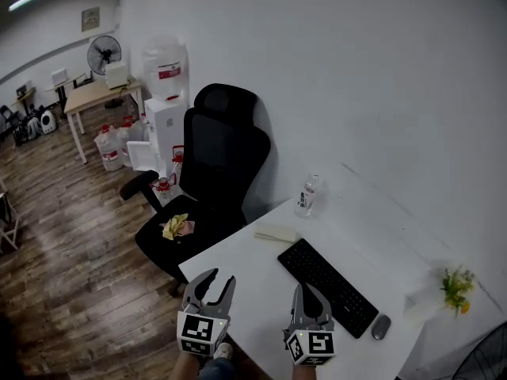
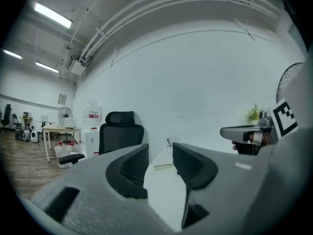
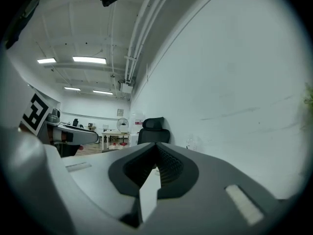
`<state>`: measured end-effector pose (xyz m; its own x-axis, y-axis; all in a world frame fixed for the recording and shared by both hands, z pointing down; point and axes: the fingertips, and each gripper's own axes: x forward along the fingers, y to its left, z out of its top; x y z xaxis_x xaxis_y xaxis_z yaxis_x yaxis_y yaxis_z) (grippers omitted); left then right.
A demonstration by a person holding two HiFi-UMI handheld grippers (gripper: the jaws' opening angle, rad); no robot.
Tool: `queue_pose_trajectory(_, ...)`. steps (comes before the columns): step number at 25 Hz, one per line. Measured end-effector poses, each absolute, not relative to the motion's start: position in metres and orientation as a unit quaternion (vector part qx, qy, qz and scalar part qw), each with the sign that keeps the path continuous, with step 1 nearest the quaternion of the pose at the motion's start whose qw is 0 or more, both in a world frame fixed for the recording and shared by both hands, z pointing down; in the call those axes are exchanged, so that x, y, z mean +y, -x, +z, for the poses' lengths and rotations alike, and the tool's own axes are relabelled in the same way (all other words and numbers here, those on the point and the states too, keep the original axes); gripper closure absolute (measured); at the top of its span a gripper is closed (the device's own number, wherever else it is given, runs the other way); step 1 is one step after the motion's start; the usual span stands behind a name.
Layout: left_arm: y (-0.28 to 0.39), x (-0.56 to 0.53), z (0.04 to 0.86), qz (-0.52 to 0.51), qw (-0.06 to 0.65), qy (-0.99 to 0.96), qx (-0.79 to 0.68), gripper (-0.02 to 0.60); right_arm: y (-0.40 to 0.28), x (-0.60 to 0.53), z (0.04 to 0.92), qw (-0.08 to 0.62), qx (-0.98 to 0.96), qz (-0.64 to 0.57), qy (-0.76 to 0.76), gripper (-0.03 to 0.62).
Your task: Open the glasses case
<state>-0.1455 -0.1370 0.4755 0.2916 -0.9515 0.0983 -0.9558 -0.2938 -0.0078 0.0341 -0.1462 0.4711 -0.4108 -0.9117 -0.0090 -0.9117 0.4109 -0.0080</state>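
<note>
In the head view both hands hold their tools low and about level over the near edge of the white desk [image 1: 253,307], the left gripper [image 1: 218,282] with jaws spread and empty, the right gripper [image 1: 307,290] with jaws together, while the pale oblong glasses case [image 1: 276,233] lies well ahead by the desk's far-left edge, beside the black keyboard [image 1: 326,286] and near the clear plastic bottle [image 1: 307,195]. The left gripper view shows its jaws apart, the case [image 2: 163,164] distant in the gap. The right gripper view shows its pads closed on nothing, with the black high-backed office chair [image 3: 153,131] beyond.
</note>
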Motion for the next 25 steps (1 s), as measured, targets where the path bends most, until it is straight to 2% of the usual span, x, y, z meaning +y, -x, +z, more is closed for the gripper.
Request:
queue_pose_trajectory(11, 0.148, -0.269, 0.491, 0.058, 0.043, -0.835, -0.546, 0.425, -0.007, -0.259, 0.496, -0.014, 0.820, -0.029, 0.572, 0.585)
queue_pose_trajectory(25, 0.118, -0.316, 0.489, 0.063, 0.047, -0.862, -0.502, 0.425, -0.028, -0.291, 0.493, -0.015, 0.794, -0.048, 0.605, 0.586)
